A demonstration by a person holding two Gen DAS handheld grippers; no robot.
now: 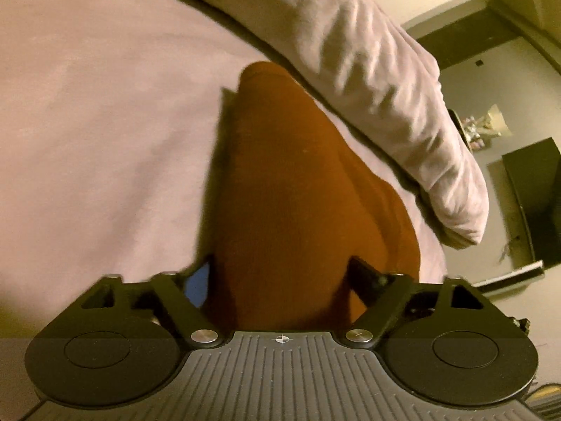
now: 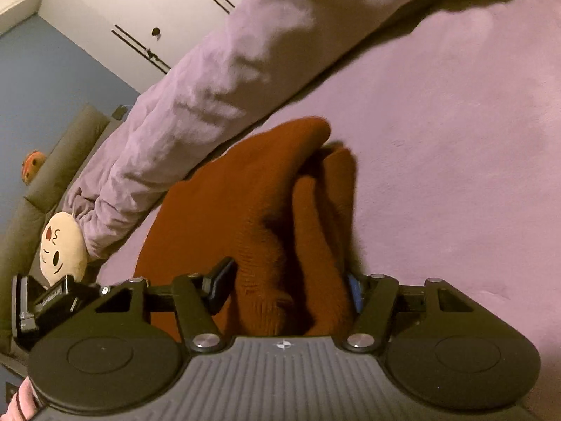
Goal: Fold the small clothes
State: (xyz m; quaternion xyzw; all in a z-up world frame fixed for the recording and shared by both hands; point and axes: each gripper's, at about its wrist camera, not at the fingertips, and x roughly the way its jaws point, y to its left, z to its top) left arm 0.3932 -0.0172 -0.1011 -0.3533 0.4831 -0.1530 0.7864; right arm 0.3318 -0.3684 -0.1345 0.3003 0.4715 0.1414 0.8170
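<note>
A rust-orange knit garment [image 1: 280, 182] hangs from my left gripper [image 1: 280, 280] above the lilac bed sheet [image 1: 87, 122]. Cloth fills the space between the fingers and hides the tips; the jaws are shut on it. In the right wrist view the same garment [image 2: 252, 203] is bunched in folds between the fingers of my right gripper [image 2: 291, 287], which is also shut on it. The far end of the cloth droops toward the sheet [image 2: 455, 140].
A lilac pillow [image 1: 368, 70] lies along the head of the bed, also seen in the right wrist view [image 2: 210, 87]. A round plush face [image 2: 59, 245] sits by the pillow's end. A dark screen [image 1: 533, 203] and a wardrobe [image 2: 140, 10] stand beyond the bed.
</note>
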